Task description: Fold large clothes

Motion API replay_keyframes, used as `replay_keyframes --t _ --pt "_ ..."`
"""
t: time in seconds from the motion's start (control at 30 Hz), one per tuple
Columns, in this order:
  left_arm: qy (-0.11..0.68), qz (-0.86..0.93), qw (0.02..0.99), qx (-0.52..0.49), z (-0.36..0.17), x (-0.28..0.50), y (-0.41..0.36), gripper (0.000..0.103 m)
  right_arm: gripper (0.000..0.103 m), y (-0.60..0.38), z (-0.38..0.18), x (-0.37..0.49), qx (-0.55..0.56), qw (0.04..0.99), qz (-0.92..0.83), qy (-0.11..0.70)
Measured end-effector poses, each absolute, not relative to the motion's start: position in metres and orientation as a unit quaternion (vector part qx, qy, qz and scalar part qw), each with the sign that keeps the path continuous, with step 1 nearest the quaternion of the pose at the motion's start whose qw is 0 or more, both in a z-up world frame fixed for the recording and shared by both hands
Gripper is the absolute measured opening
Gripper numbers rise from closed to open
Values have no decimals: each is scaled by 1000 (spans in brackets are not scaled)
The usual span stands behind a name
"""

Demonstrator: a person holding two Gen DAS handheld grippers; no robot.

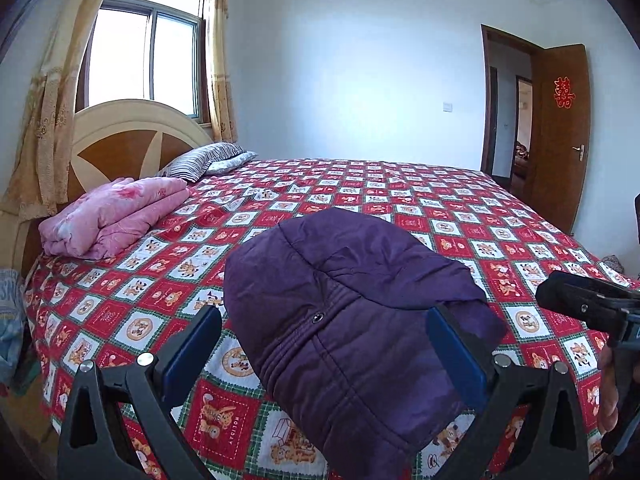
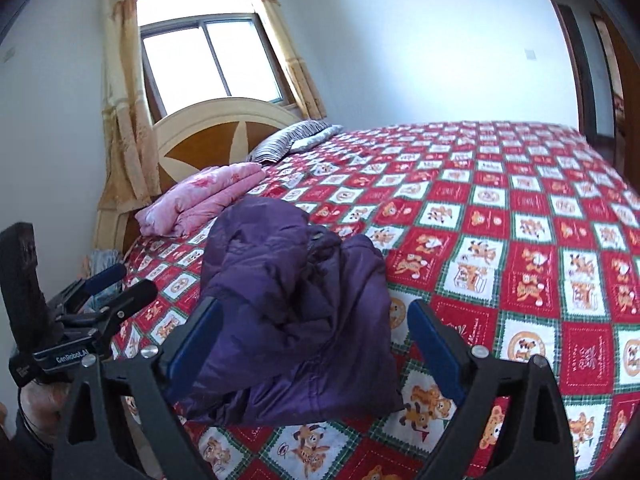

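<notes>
Purple padded jacket (image 1: 352,320), folded into a compact bundle, lies near the bed's (image 1: 400,192) front edge, seen from the left wrist between the wide-apart jaws of the left gripper (image 1: 324,344), which grips nothing; the right gripper (image 1: 592,304) shows at the frame's right. From the right wrist, the jacket (image 2: 288,312) lies straight ahead, its long axis running away toward the headboard (image 2: 224,136), the right gripper (image 2: 316,340) spread and empty. Both hands look about equally near.
</notes>
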State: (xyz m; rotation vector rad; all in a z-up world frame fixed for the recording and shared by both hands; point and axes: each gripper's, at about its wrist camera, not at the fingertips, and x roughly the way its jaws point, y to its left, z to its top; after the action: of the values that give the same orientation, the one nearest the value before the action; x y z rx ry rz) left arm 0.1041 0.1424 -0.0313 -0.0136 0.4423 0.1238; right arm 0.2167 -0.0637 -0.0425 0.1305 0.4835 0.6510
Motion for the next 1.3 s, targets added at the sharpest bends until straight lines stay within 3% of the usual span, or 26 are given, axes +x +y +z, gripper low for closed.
replay_keyframes --t 1.3 --pt "225 92 970 27 -33 100 131 102 97 -46 -44 186 12 924 325 201"
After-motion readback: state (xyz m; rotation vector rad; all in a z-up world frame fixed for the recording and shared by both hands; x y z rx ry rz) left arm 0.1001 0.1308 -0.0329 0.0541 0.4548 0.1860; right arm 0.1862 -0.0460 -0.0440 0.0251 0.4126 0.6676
